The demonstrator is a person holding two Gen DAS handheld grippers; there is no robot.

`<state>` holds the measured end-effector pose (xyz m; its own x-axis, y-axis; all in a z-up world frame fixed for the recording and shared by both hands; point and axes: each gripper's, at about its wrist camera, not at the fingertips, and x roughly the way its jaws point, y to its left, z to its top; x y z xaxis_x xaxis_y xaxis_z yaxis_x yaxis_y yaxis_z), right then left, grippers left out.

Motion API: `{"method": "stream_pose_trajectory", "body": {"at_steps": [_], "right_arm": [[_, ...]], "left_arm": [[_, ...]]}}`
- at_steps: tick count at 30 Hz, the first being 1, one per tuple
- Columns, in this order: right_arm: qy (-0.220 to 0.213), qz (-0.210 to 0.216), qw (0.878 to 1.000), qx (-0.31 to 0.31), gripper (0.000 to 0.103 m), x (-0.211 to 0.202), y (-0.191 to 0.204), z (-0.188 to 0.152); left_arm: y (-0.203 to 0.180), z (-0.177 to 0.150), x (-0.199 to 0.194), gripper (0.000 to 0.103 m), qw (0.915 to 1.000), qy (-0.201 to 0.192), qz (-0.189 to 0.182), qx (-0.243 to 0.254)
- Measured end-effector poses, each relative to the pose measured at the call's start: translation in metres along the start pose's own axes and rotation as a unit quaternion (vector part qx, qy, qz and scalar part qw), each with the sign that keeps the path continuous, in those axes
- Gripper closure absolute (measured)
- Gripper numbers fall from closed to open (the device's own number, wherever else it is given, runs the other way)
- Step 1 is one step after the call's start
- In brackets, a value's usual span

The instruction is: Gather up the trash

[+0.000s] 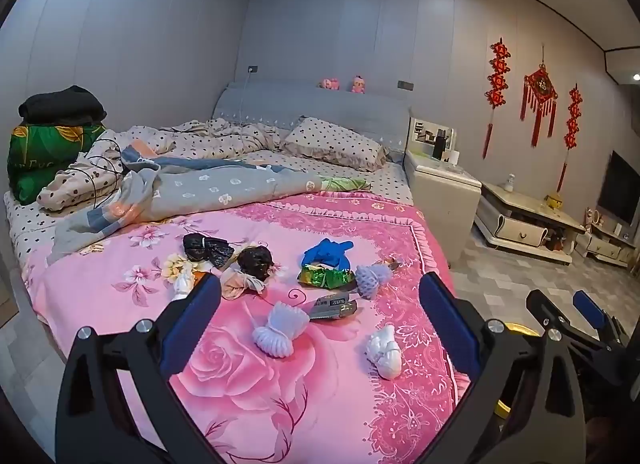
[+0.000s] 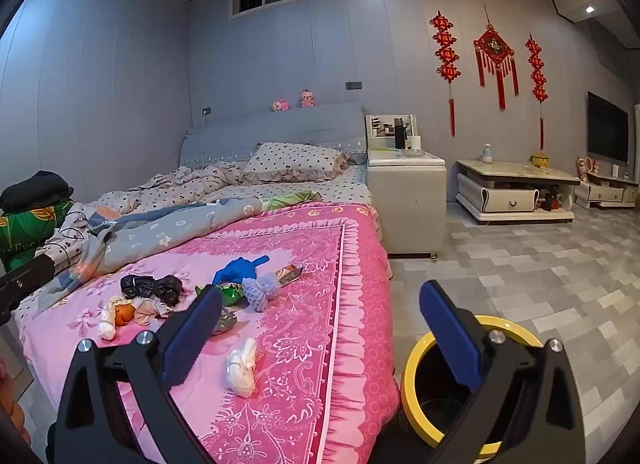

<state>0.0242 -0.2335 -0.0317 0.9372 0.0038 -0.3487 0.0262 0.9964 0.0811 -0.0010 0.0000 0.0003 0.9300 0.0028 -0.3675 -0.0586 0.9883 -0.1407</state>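
Two hand-held grippers hover over the foot of a bed point(image 1: 400, 232) spread with a pink floral cover, where scattered trash lies waiting. The left gripper point(image 1: 320, 320) has its jaws spread wide with nothing between them, and the right gripper point(image 2: 320, 328) likewise stands fully open and empty; both tilt slightly downward.

On the cover, a white foam net point(image 1: 280, 330) lies just ahead of the left gripper, with a white crumpled wrapper point(image 1: 385, 350) near it toward the bed's right edge. Just beyond them rests a flat dark snack wrapper point(image 1: 332, 306). Farther up sit a shiny green wrapper point(image 1: 326, 276), a blue glove point(image 1: 328, 254) behind it, and a pale purple foam net point(image 1: 372, 278) beside them. To the left are two black crumpled bags point(image 1: 208, 248) point(image 1: 256, 260), a beige scrap point(image 1: 240, 284) and an orange point(image 2: 124, 314).

A yellow-rimmed bin point(image 2: 412, 384) stands on the tiled floor point(image 2: 540, 264) just beside the bed's near corner, partly hidden by the right gripper's finger. A rumpled grey quilt point(image 1: 208, 184) and a spotted pillow point(image 1: 332, 144) lie toward the headboard. A white nightstand point(image 2: 408, 204) stands beside the bed.
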Motion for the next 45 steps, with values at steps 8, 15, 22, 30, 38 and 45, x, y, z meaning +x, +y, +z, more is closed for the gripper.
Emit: {"method": "stream_pose_trajectory", "body": {"at_steps": [8,15,22,30,38,45], "right_arm": [[-0.002,0.001,1.0,0.001,0.008,0.0,0.0,0.0],[0.0,0.003,1.0,0.002,0.008,0.0,0.0,0.0],[0.0,0.003,1.0,0.003,0.008,0.0,0.001,0.0],[0.001,0.004,1.0,0.003,0.008,-0.001,0.0,0.001],[0.001,0.004,1.0,0.003,0.008,-0.001,-0.001,0.002],[0.002,0.004,1.0,0.003,0.008,-0.001,-0.001,0.002]], "left_arm": [[0.004,0.002,0.005,0.008,0.9999,0.011,-0.004,-0.004],[0.001,0.0,0.0,0.008,1.0,-0.002,0.003,0.001],[0.0,0.0,0.0,0.008,1.0,-0.001,0.002,0.001],[0.0,0.002,-0.002,0.008,1.0,-0.002,0.001,0.0],[0.0,0.006,-0.004,0.008,1.0,-0.001,-0.001,0.0],[0.0,0.006,-0.004,0.008,1.0,-0.001,0.0,-0.001]]}}
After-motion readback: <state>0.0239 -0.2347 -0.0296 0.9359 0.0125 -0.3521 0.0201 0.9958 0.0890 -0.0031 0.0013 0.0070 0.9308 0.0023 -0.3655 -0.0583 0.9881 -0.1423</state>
